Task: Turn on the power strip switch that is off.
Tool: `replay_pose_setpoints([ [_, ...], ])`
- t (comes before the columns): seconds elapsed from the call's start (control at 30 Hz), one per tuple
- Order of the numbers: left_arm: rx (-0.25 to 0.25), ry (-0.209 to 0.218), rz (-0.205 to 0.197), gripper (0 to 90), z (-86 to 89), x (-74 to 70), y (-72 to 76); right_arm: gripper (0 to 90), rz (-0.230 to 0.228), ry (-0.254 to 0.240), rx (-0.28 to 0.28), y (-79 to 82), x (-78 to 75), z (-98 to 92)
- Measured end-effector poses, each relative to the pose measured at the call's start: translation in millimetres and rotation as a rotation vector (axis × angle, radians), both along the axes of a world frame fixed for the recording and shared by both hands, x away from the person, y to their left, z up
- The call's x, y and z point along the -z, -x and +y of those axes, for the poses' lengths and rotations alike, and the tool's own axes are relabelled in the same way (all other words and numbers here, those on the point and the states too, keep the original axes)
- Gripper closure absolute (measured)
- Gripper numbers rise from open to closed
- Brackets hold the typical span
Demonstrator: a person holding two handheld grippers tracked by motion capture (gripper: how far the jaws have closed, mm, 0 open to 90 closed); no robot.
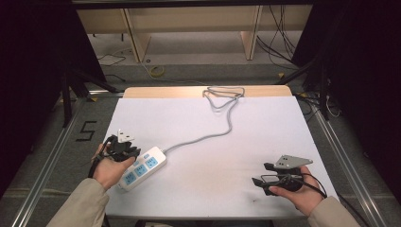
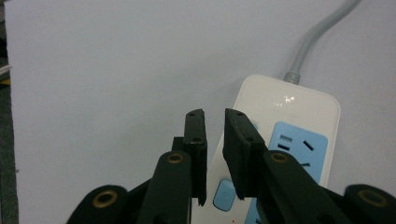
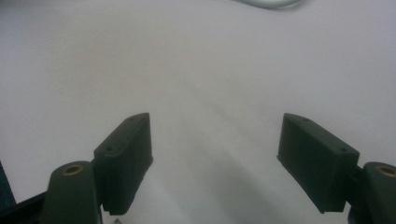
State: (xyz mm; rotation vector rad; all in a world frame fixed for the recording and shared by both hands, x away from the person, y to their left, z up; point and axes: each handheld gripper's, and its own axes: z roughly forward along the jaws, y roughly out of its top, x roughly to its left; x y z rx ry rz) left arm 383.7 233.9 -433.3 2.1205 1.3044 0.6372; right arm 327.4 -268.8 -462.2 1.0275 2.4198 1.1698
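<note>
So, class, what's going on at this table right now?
A person holds a two-jaw gripper in each hand. The left gripper hovers over the near end of a white power strip with blue sockets, its jaws slightly apart with nothing between them. The right gripper rests open on the white table, away from the strip.

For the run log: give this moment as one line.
left gripper: jaws slightly apart, nothing between, over power strip | right gripper: open, empty, above white table | strip's grey cable: slack
</note>
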Motion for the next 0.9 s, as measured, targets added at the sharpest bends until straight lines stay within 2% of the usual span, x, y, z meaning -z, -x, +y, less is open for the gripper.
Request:
replay_pose_setpoints([
  [0.17, 0.003, 0.032, -0.058, 69.7, -1.0, -2.0, 0.1, 26.3, 0.0, 0.0, 0.0, 0.0, 0.0, -0.1],
  [0.4, 0.034, 0.033, -0.108, 57.6, -4.8, -2.6, 0.8, 26.3, -0.003, 0.0, 0.0, -0.1, -0.1, -0.1],
  [0.5, 0.053, 0.049, -0.118, 50.7, -6.6, -2.1, 0.4, 26.3, -0.003, 0.0, -0.001, -0.1, -0.1, -0.1],
  [0.6, 0.08, 0.084, -0.118, 37.1, -11.1, -2.2, 0.2, 26.3, -0.003, 0.0, 0.0, -0.1, -0.1, -0.1],
  [0.7, 0.12, 0.101, -0.12, 29.1, -17.3, -2.3, 1.4, 26.3, -0.002, 0.0, -0.001, 0.0, -0.1, 0.1],
  [0.9, 0.192, 0.139, -0.123, 22.1, -31.1, -3.7, 5.4, 26.3, -0.001, 0.0, 0.0, 0.0, 0.0, 0.0],
])
